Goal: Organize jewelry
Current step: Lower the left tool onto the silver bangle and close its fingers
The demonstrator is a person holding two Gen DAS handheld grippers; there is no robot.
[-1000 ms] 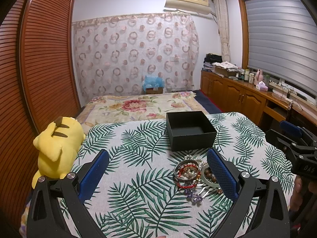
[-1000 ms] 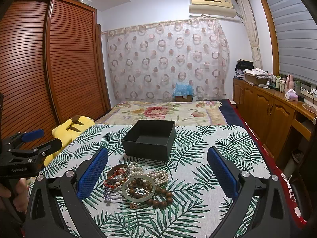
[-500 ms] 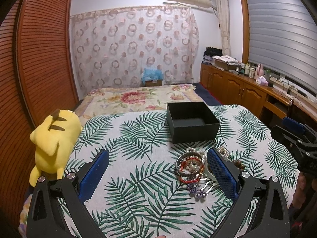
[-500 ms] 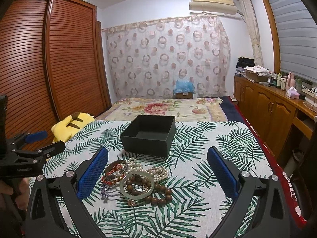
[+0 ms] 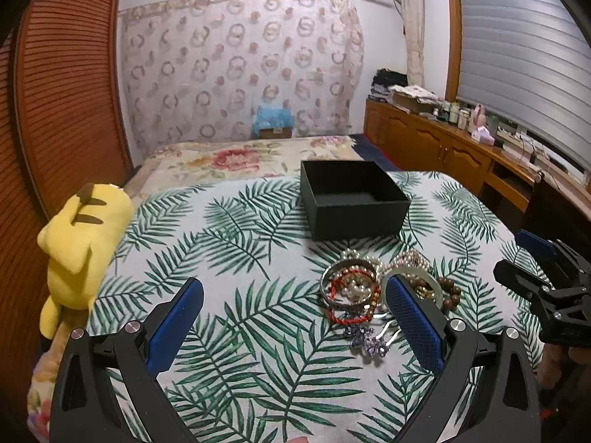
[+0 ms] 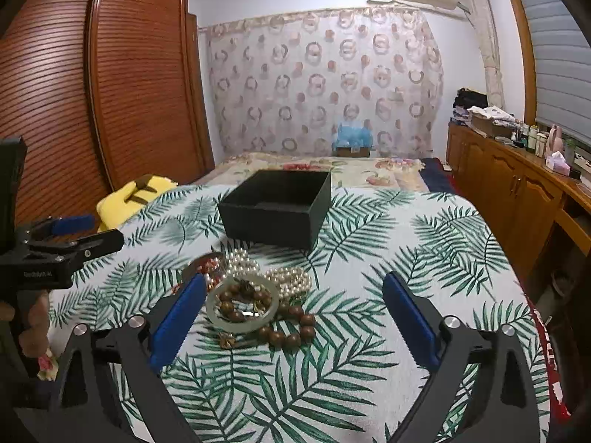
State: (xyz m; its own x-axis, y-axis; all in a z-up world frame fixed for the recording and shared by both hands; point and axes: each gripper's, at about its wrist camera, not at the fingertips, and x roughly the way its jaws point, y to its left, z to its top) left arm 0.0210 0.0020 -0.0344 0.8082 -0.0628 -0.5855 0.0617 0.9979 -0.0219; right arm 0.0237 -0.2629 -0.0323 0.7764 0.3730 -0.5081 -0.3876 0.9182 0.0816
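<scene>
A pile of jewelry (image 5: 369,288) lies on the palm-leaf cloth: silver and red bangles, pearl strands, a pale jade bangle (image 6: 242,304), brown wooden beads (image 6: 291,328) and a purple hair clip (image 5: 367,339). An open, empty black box (image 5: 351,197) stands just behind the pile; it also shows in the right wrist view (image 6: 277,206). My left gripper (image 5: 295,321) is open and empty, its right finger in front of the pile. My right gripper (image 6: 295,317) is open and empty, its left finger beside the jade bangle.
A yellow plush toy (image 5: 81,243) lies at the table's left edge. A bed with a floral cover (image 5: 240,158) stands behind the table. A wooden cabinet (image 5: 443,151) runs along the right wall. A slatted wardrobe (image 6: 110,92) stands on the left.
Both grippers have moved forward and a little lower toward the jewelry pile. The pile and the box have not moved. Both grippers stay open.
</scene>
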